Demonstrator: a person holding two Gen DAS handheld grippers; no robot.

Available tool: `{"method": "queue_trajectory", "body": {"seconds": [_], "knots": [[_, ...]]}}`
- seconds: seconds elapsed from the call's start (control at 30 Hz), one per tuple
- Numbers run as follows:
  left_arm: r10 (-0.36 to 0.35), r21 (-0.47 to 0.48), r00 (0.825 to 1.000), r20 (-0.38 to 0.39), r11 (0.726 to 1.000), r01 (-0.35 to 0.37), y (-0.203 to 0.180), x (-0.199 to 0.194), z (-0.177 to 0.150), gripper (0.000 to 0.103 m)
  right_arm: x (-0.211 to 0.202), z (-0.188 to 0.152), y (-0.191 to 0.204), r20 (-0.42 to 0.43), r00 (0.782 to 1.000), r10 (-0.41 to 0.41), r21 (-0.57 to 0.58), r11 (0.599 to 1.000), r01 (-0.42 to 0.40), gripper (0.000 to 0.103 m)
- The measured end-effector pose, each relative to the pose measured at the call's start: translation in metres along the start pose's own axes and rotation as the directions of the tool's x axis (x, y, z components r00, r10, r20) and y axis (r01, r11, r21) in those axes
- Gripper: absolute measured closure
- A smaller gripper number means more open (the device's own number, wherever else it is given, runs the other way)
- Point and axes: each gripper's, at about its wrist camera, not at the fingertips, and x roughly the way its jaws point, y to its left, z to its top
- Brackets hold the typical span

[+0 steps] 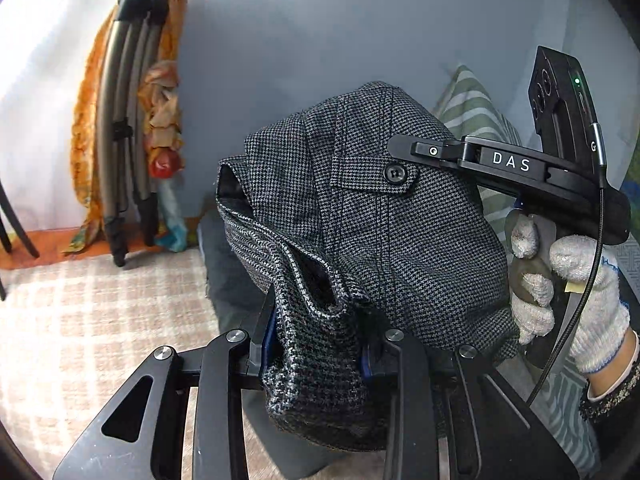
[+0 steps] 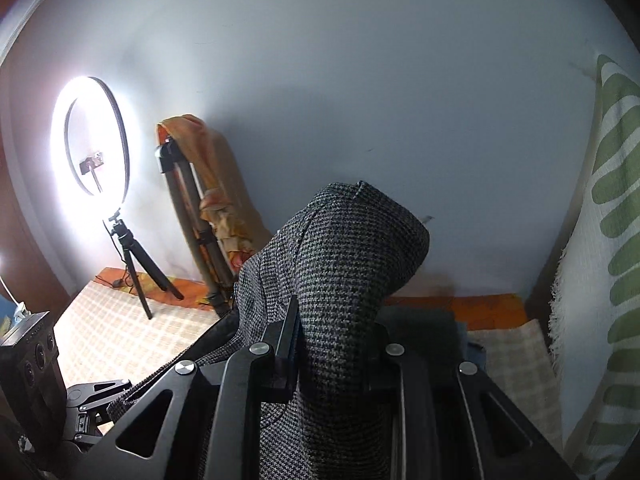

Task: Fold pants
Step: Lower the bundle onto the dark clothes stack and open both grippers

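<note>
Both claws are clamped on the pants (image 1: 360, 208), which hang bunched mid-frame above the checkered bed (image 1: 80, 320). The left claw (image 1: 316, 344) pinches a thick fold at the bottom centre of its view, and the right claw (image 2: 336, 348) does the same in its own. Looks like the lift-and-shake-out step; next I'd spread the claws apart and lay it flat.
</note>
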Motion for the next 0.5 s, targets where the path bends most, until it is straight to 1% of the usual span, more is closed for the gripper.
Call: {"method": "queue_trajectory", "body": {"seconds": [0.2, 0.43, 0.5], "knots": [[-0.002, -0.018, 1.000, -0.016, 1.000, 0.002, -0.001, 0.020, -0.005, 0.074, 0.016, -0.003, -0.017, -0.022, 1.000, 0.001, -0.008, 1.000, -0.002, 0.082], [0.008, -0.039, 0.999, -0.052, 0.999, -0.010, 0.006, 0.043, -0.014, 0.074, 0.050, -0.010, -0.034, -0.085, 0.996, 0.030, -0.008, 0.999, -0.031, 0.082], [0.013, -0.028, 0.998, -0.069, 0.999, -0.015, 0.009, 0.050, -0.019, 0.074, 0.059, -0.015, -0.039, -0.101, 0.994, 0.034, -0.005, 0.999, -0.034, 0.082]]}}
